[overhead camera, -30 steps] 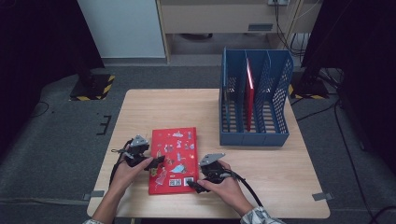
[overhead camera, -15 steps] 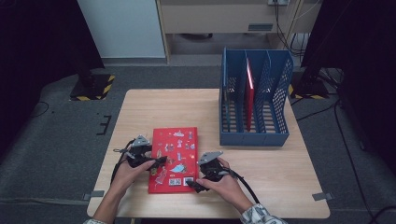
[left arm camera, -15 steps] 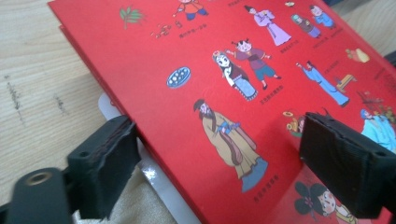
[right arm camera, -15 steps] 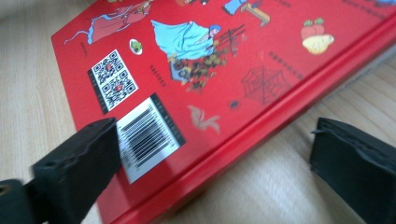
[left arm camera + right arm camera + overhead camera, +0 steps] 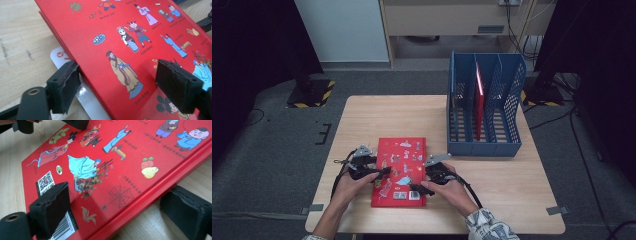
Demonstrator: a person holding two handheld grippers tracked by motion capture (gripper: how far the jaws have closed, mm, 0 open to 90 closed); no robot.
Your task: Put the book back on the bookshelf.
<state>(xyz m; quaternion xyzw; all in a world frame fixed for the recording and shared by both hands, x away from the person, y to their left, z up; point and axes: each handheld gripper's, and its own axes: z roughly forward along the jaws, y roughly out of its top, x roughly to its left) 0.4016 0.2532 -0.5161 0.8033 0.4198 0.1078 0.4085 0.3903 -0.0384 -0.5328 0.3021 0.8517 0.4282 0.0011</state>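
Red book (image 5: 400, 170) lay flat on the counter (image 5: 362, 120), not yet lifted. Left claw (image 5: 381, 172) had just been closing over its edge, pads not clamped; right claw (image 5: 417, 189) straddled the opposite edge, jaws apart. Filing into the blue rack (image 5: 484, 145) remained.

Left gripper (image 5: 379, 173) low, jaws just closing, gap remaining. Right gripper (image 5: 414, 188) low, jaws apart, tips angled toward left. Both forearms enter from bottom.
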